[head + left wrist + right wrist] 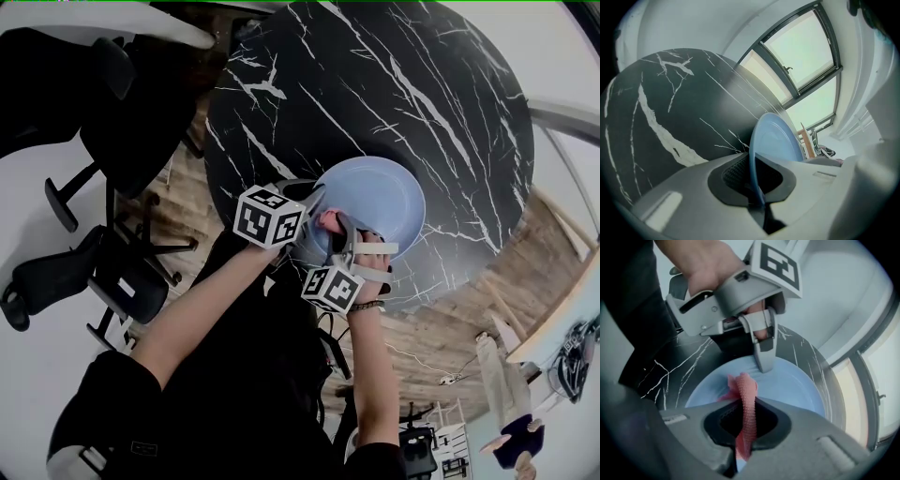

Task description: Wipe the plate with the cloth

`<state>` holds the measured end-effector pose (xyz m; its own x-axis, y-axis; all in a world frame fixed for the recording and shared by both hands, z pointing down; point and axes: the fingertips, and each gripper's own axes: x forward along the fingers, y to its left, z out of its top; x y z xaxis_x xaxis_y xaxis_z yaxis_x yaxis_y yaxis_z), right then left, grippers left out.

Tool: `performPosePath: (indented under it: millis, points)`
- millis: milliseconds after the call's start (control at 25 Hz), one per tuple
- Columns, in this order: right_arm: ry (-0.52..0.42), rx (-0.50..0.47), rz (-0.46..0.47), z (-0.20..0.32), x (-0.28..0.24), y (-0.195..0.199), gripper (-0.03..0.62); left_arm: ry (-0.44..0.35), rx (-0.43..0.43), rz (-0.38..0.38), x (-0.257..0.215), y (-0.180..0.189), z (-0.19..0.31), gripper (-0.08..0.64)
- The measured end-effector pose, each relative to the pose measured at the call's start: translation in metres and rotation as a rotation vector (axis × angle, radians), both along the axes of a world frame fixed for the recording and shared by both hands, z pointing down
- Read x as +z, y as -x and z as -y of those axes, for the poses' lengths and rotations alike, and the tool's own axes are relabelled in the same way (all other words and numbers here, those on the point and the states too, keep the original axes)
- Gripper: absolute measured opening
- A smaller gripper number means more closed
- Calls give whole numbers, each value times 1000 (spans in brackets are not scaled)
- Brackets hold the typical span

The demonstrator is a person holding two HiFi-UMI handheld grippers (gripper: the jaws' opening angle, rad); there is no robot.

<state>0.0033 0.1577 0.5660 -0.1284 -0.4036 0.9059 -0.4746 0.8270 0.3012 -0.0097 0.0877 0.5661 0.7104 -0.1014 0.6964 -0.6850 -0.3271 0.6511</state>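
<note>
A light blue plate [373, 199] is held tilted over the black marble table [394, 84]. My left gripper [309, 214] is shut on the plate's near rim; in the left gripper view the plate [772, 140] stands edge-on between the jaws of the left gripper [755, 185]. My right gripper [345, 234] is shut on a pink cloth [329, 221], just beside the left gripper. In the right gripper view the cloth [745, 401] sticks out of the right gripper [746, 423] and lies against the plate [787, 383], below the left gripper [764, 364].
Black office chairs [103, 272] stand left of the table on a wooden floor [450, 328]. Through the left gripper view, windows [797, 51] rise beyond the table's far edge. My two forearms [375, 375] come up from the bottom of the head view.
</note>
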Motion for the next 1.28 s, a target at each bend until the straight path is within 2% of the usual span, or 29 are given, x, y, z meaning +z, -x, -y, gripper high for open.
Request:
performPosePath:
  millis: [240,520,720,1080,1280]
  points:
    - [131,-45,17,-46,3,5,9,-5,1,1,0,0,-1,19]
    - [227,34,115,-61,1,-8,9,-13,15,2,0,-2,0,18]
    - [279,58,144,-57,4,-10,11,-27,39,7,-1,-3,-1,20]
    - [226,119,110,0,4,-31,11,-33,46,10,0,-3,-1,20]
    - [164,158,88,36,3,-44,11,-29,48,7,-1,-4,-1,20]
